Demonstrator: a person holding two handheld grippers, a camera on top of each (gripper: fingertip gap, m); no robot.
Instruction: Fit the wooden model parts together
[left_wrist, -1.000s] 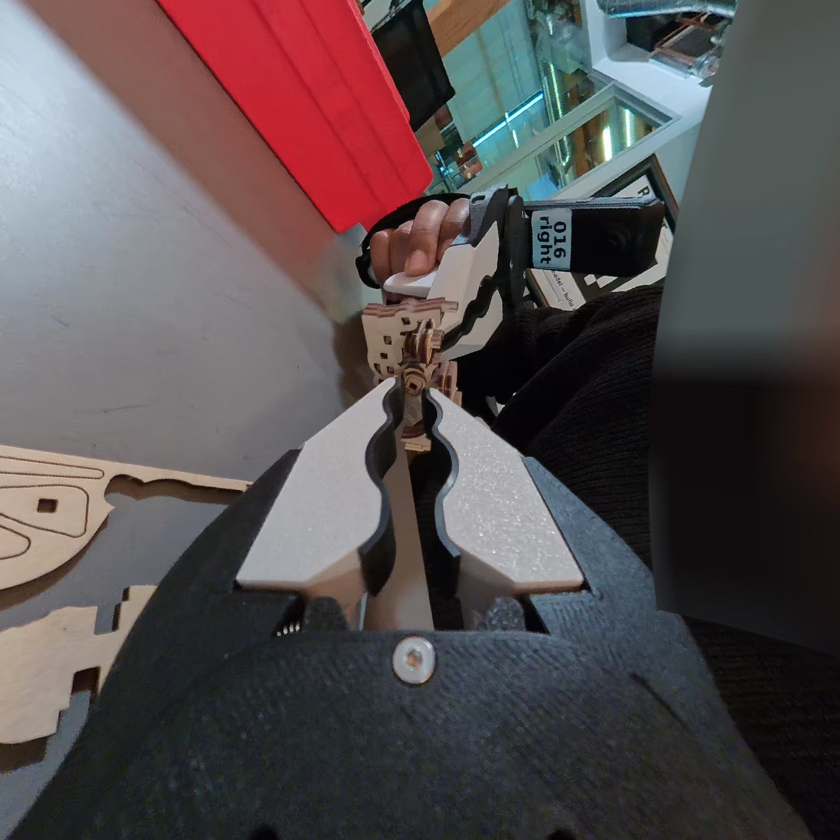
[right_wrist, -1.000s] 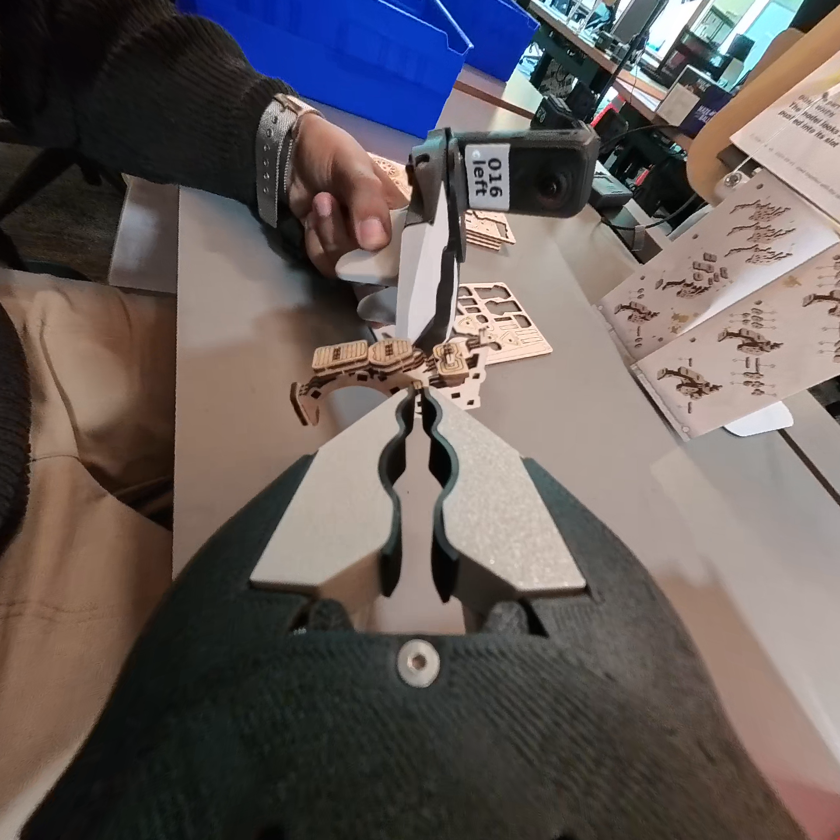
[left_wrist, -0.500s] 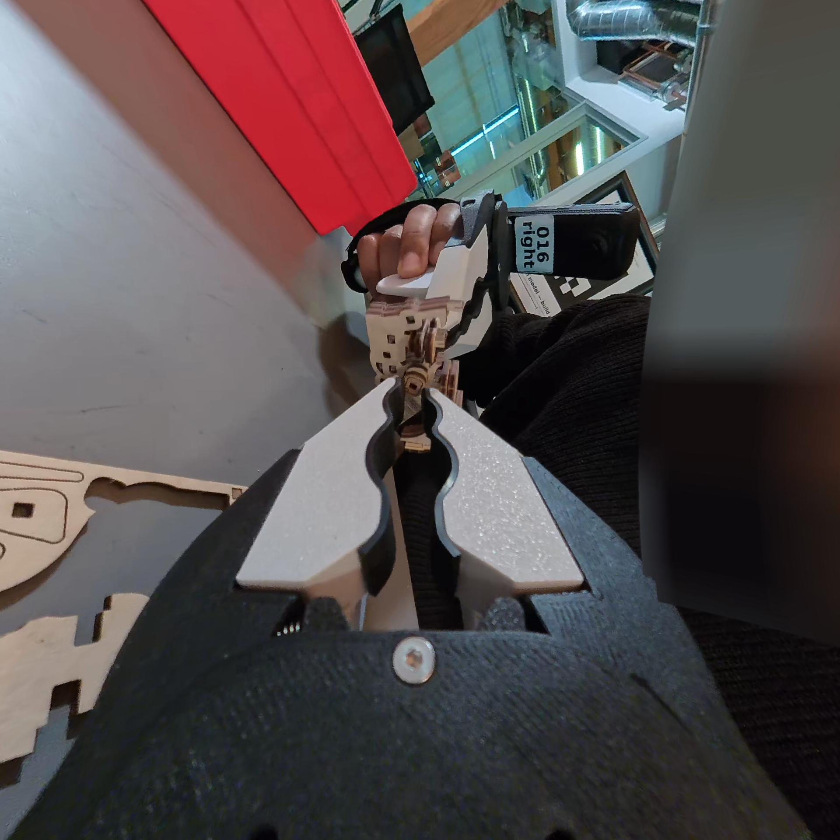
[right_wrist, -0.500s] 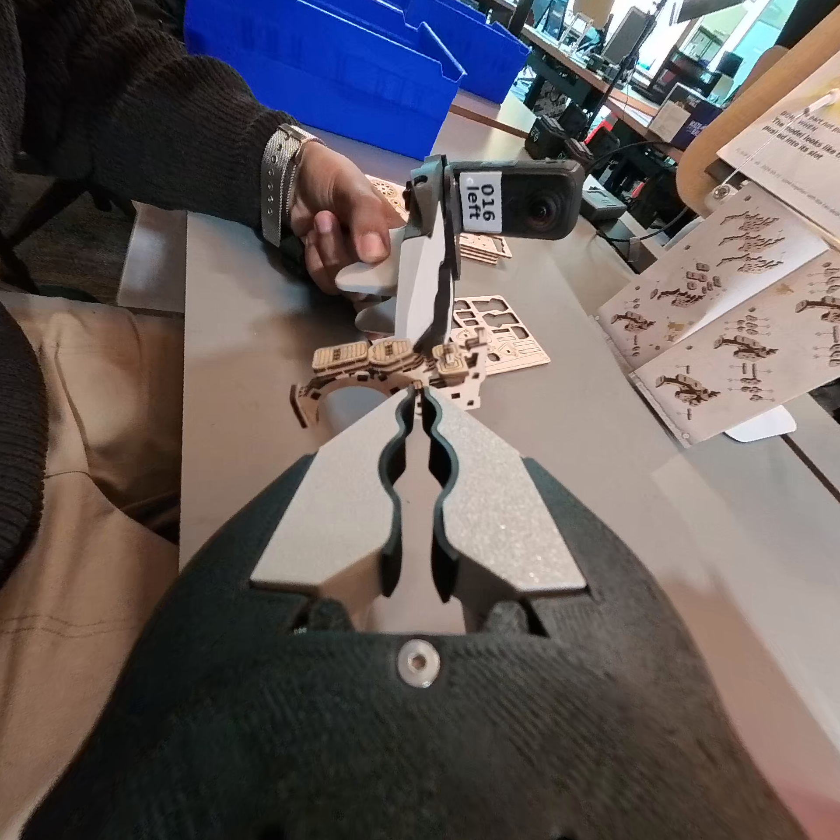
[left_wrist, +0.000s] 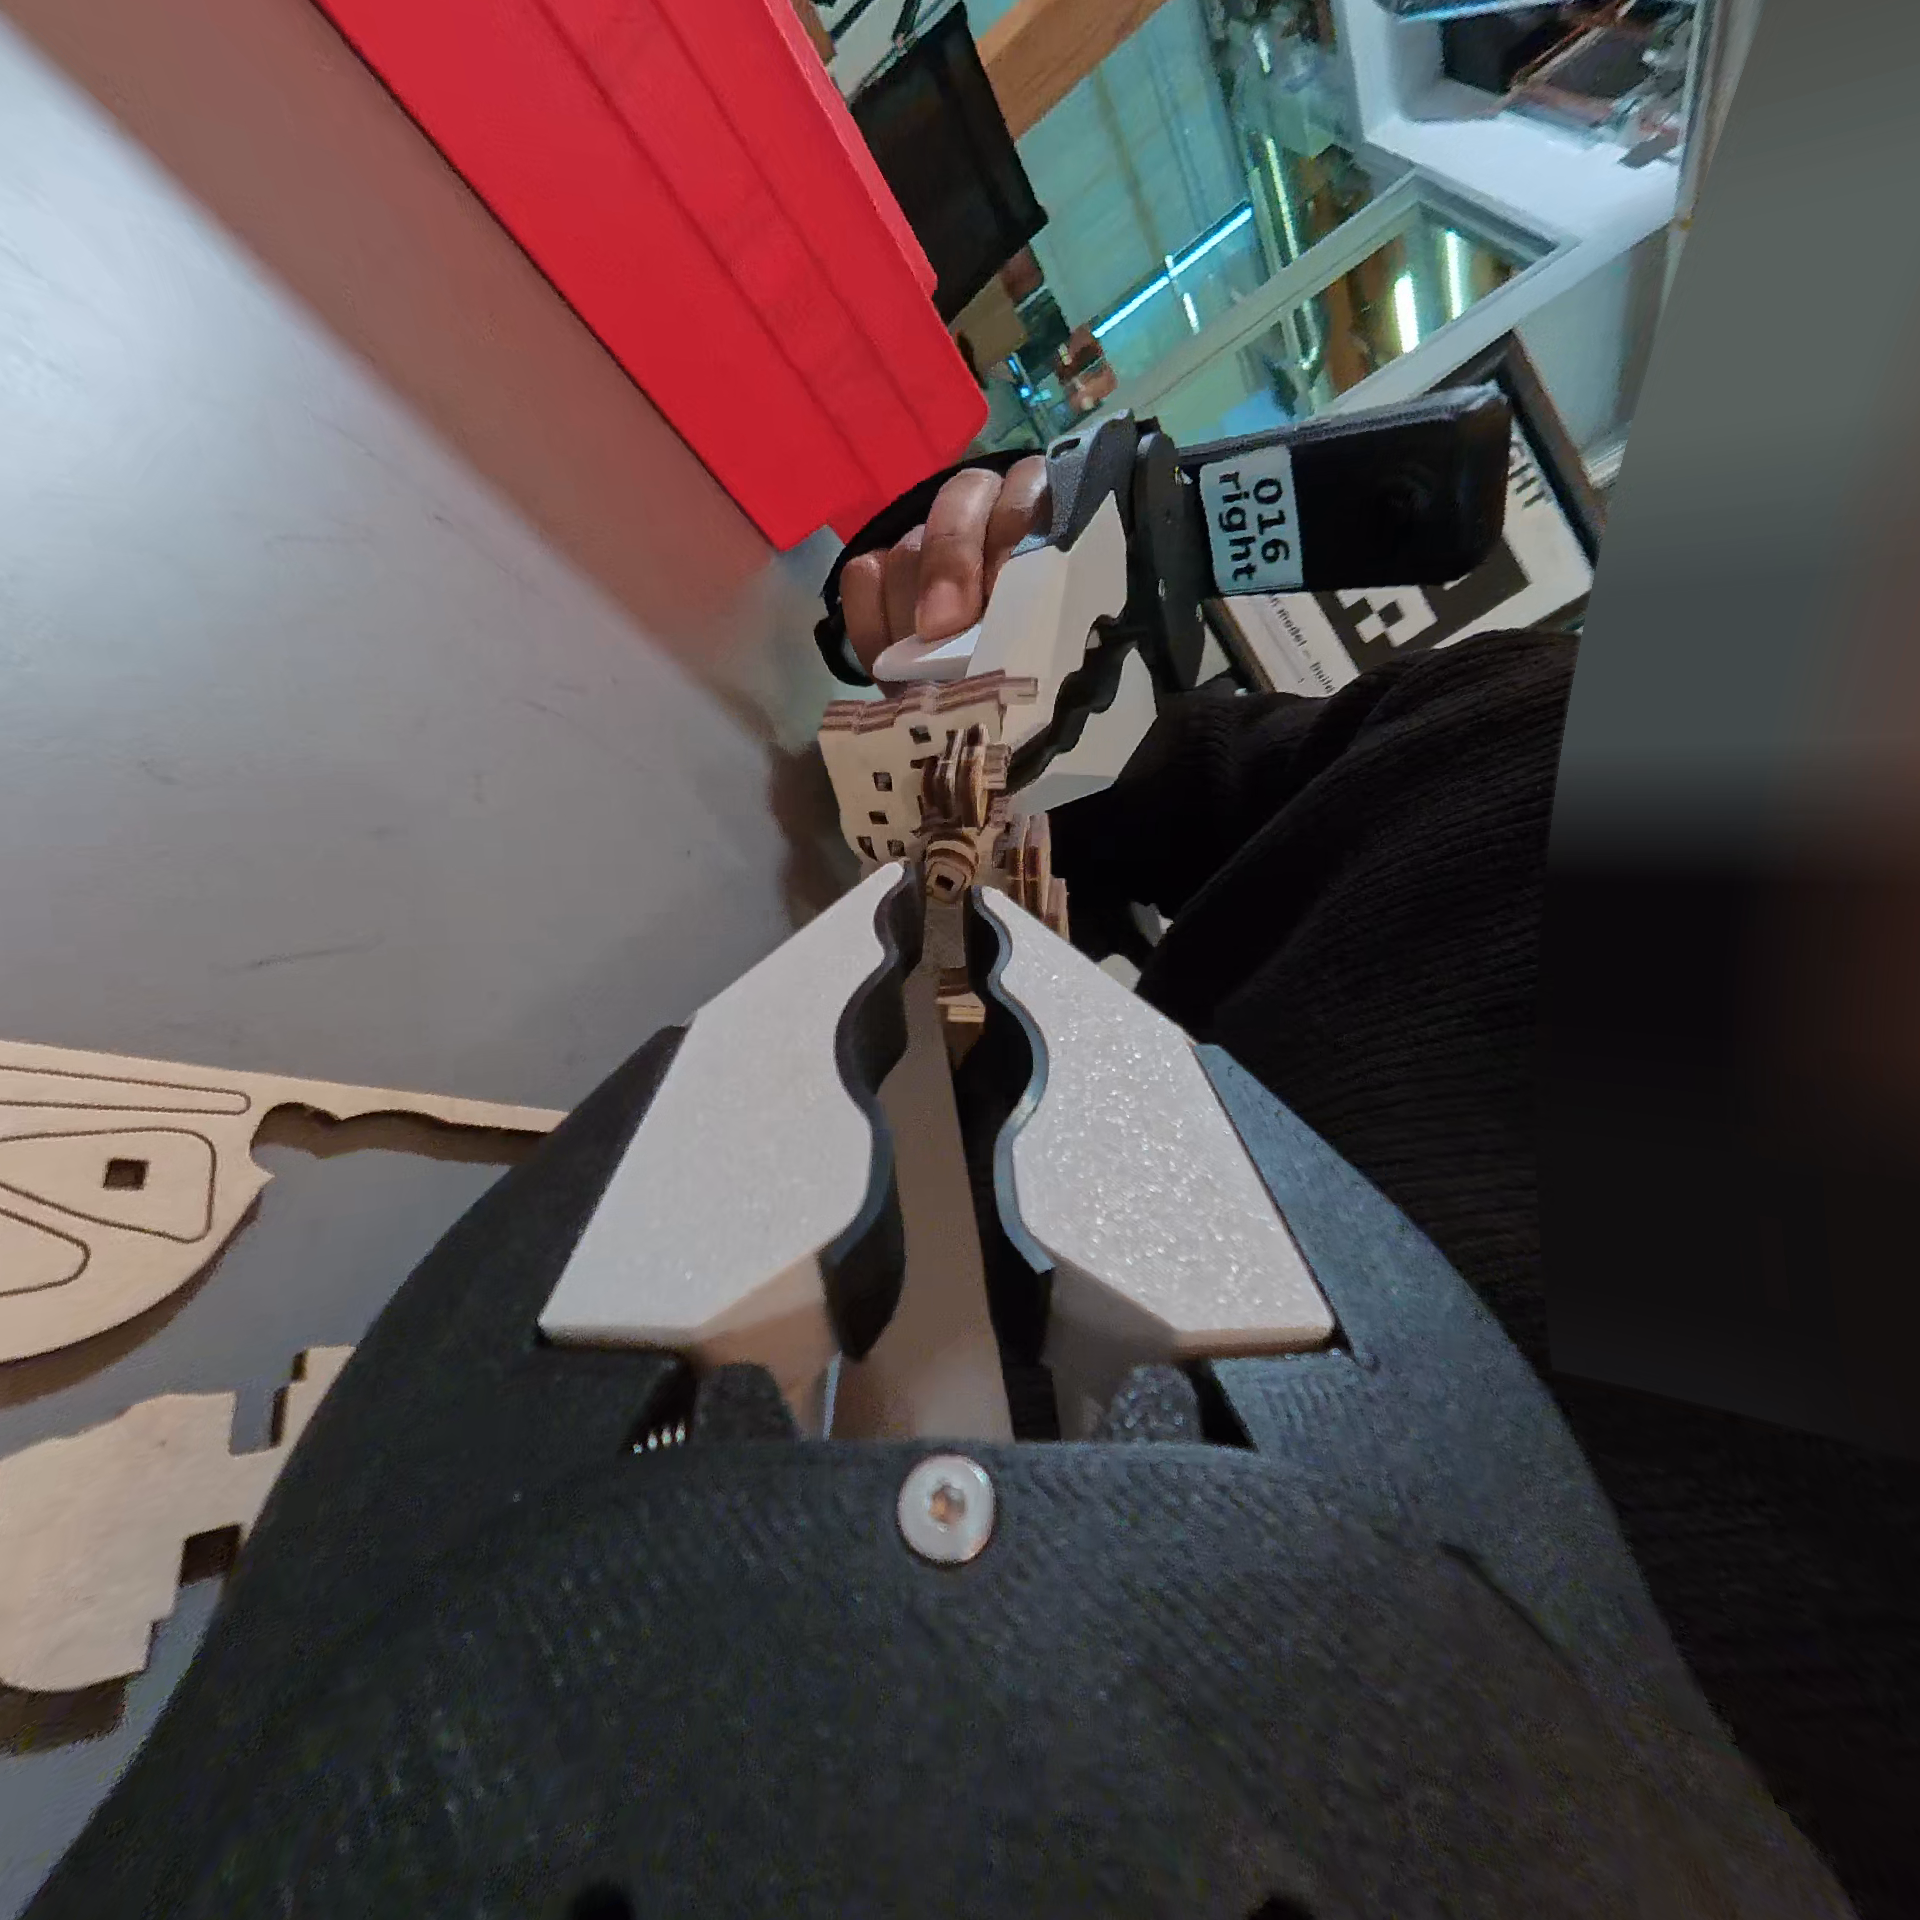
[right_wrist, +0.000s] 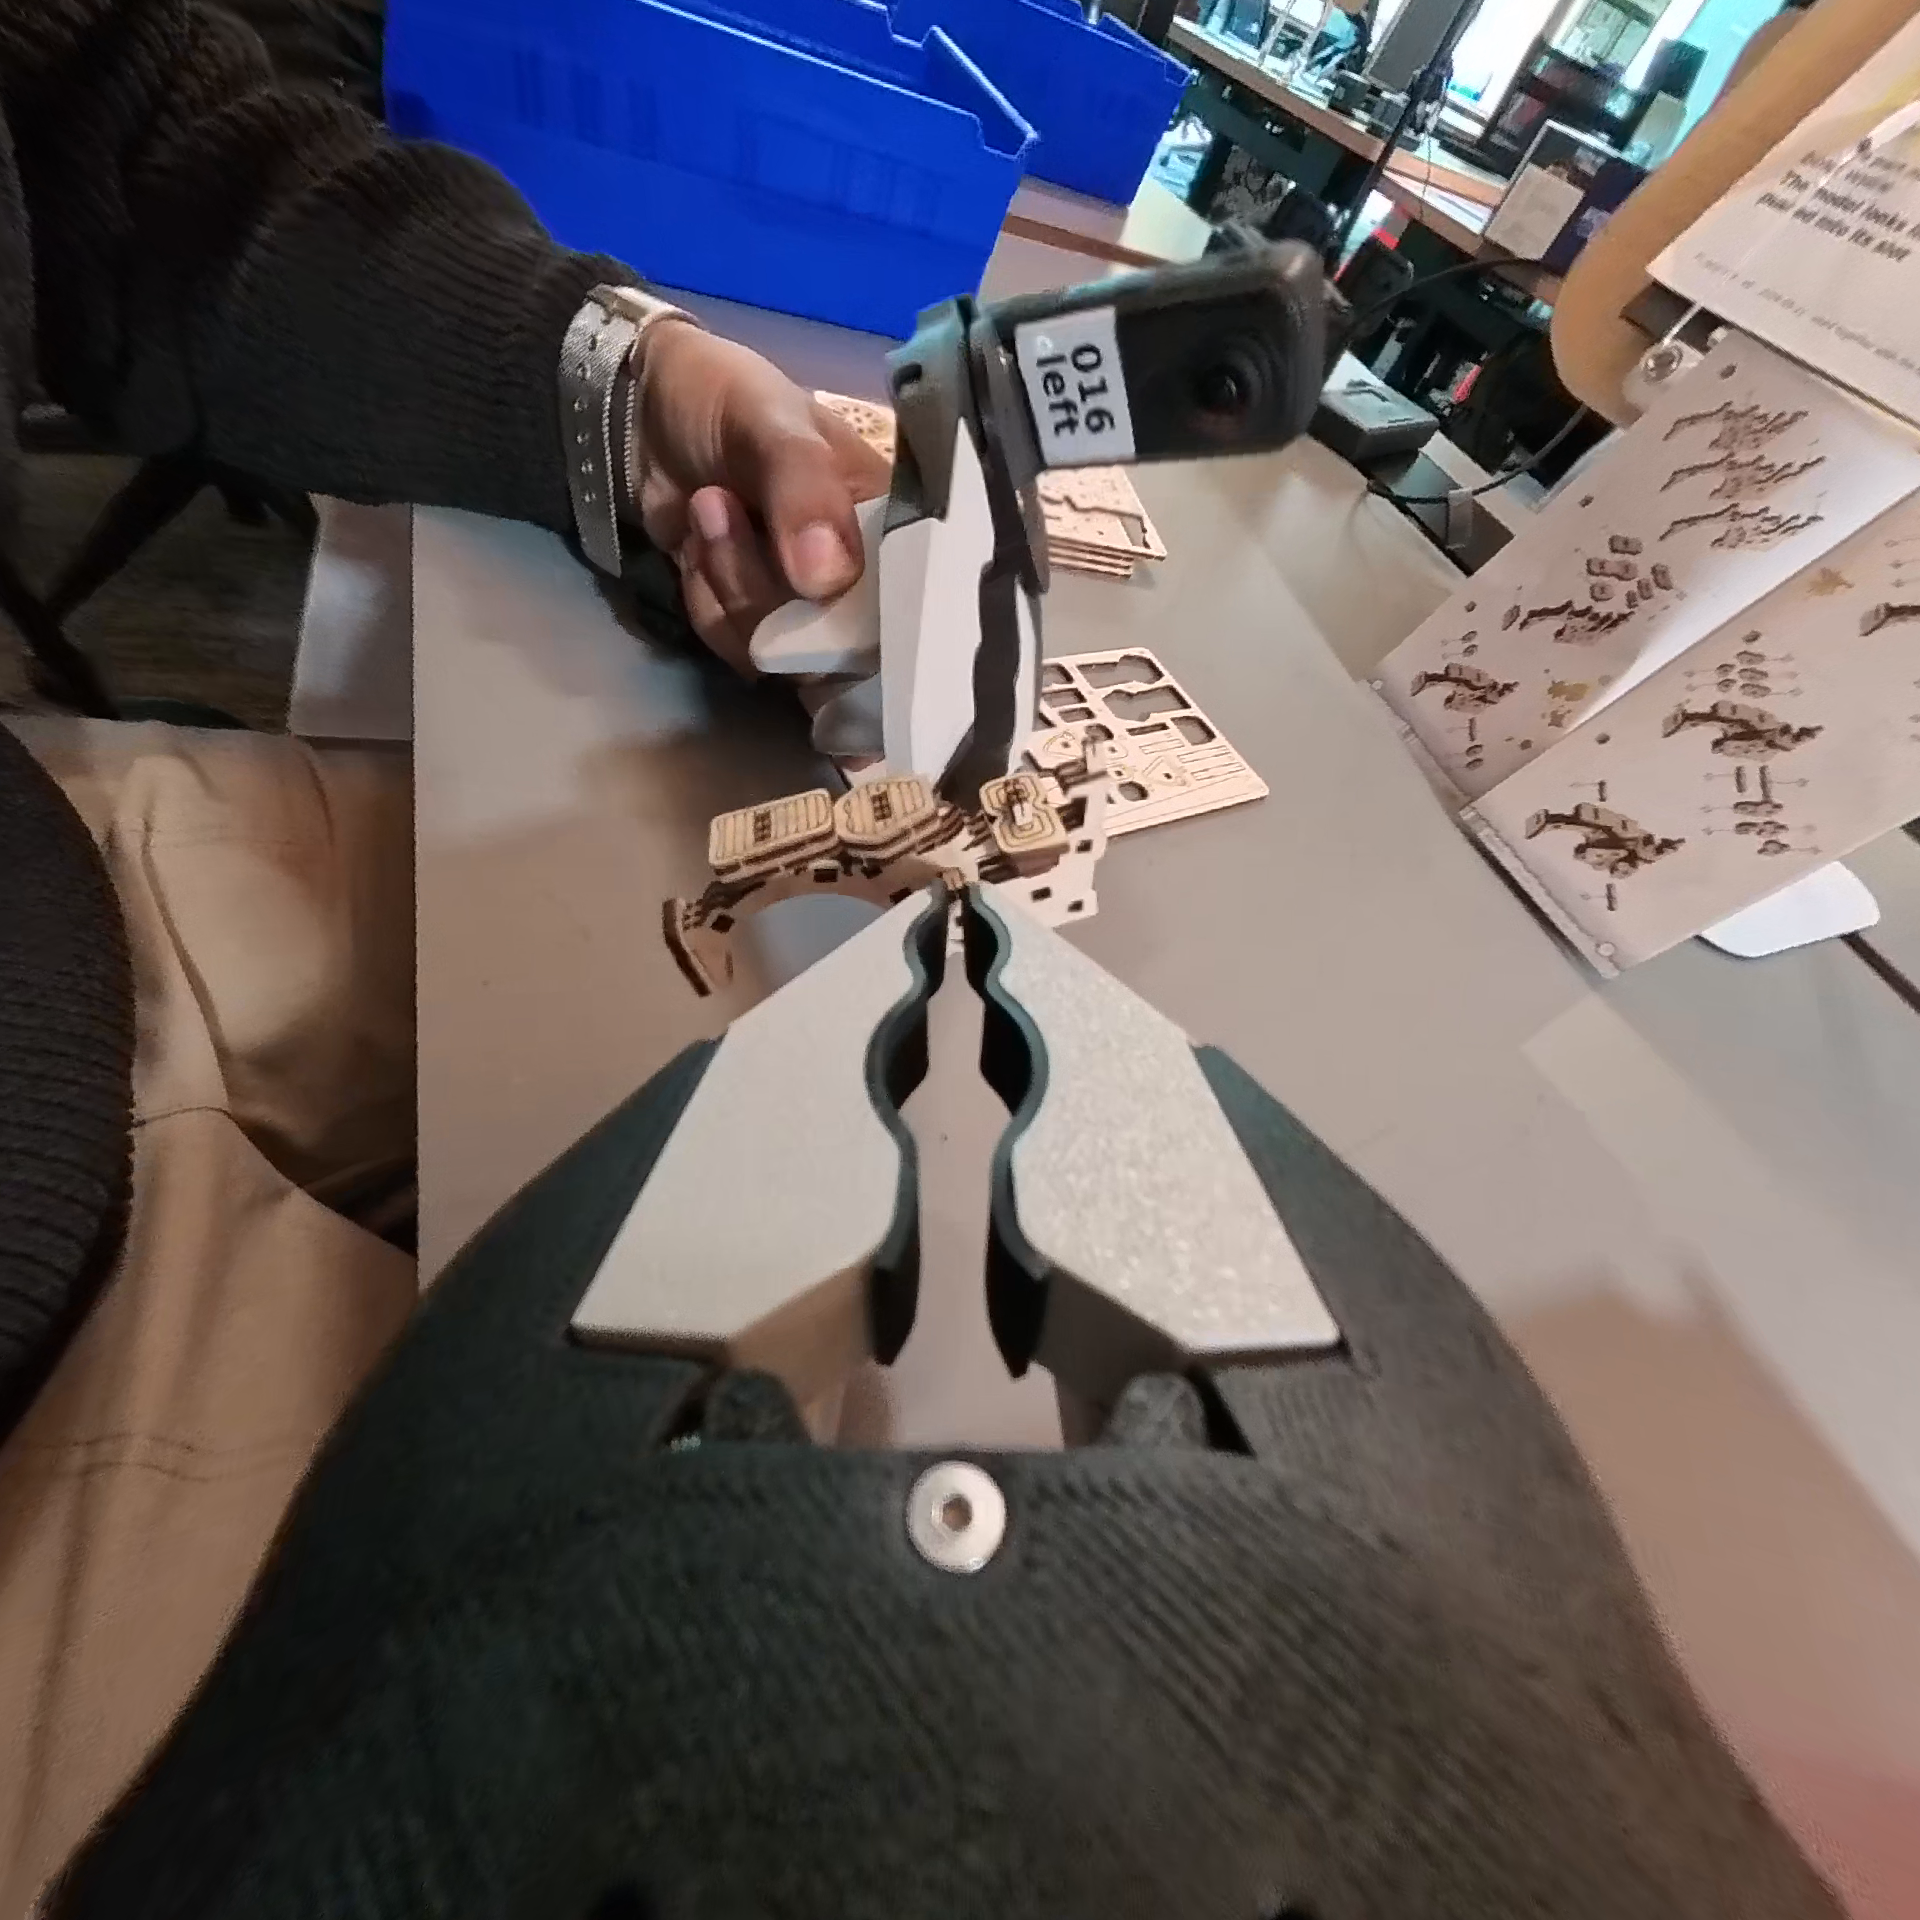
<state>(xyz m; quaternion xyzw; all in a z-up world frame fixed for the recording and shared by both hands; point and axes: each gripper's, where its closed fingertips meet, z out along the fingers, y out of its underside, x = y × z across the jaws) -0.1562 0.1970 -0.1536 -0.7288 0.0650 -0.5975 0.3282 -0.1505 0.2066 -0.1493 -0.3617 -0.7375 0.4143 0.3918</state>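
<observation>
Both grippers' jaws clenched on wooden model (right_wrist: 894, 862), red bin (left_wrist: 675, 239) only leftward, instruction sheets (right_wrist: 1662, 727) only rightward

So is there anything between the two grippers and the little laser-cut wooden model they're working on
Nothing visible. The left gripper and right gripper are both already shut on the pale laser-cut wooden model, held above the grey table.

Grey table (right_wrist: 1299, 1039): punched wooden sheets (right_wrist: 1153, 748), second stack (right_wrist: 1091, 520) behind, blue bins (right_wrist: 727, 145) at far edge.
</observation>
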